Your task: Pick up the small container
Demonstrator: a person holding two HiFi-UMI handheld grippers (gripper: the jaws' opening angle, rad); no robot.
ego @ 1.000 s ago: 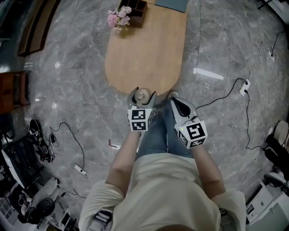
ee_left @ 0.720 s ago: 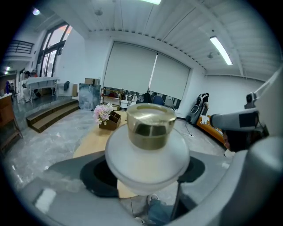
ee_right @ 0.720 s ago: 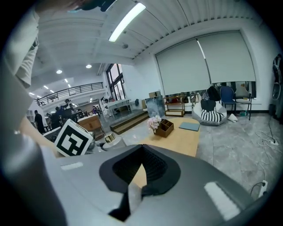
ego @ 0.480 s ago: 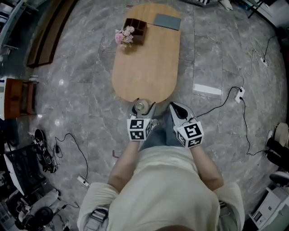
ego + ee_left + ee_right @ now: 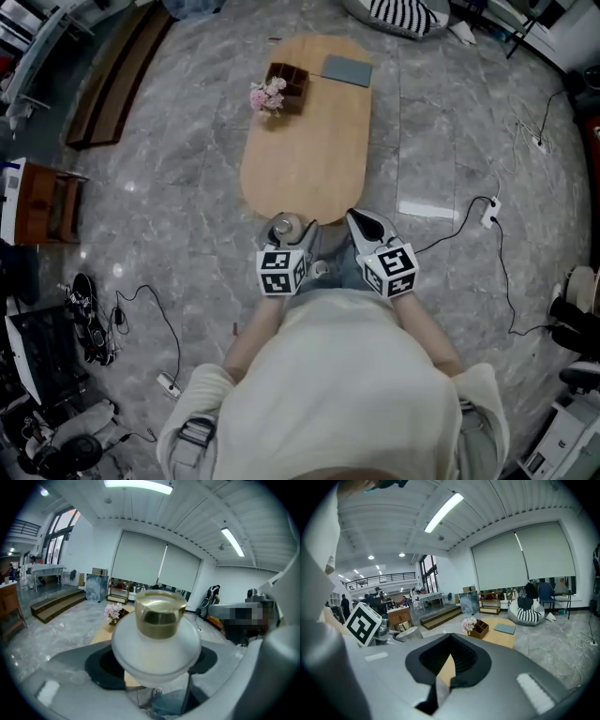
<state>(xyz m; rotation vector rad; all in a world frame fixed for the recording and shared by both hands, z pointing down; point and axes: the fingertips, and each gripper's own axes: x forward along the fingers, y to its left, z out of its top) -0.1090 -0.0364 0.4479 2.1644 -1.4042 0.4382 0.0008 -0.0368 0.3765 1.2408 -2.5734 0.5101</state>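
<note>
A wide room with a grey marble floor [image 5: 178, 178] held one oval wooden bench [image 5: 309, 150]. The container [image 5: 157, 634], squat and white with a gold cap, sat upright between the fingers of the left gripper [image 5: 290, 228], which were clamped on its sides. The left gripper view showed jeans and a shoe beneath it rather than wood, so it appeared to hang just off the bench's near end, in front of the person. Just beside it, the right gripper [image 5: 446, 670] had its fingers together on nothing. Farther out, at the bench's far end, stood a brown box [image 5: 287, 82] with pink flowers [image 5: 265, 97] and a grey pad [image 5: 348, 70]. By my reading the pick-up itself was as good as done: the container was gripped and looked clear of the surface. The next move called for little more than a steady, level hold, since the smooth, rounded body could slip or tilt if the squeeze eased.
</note>
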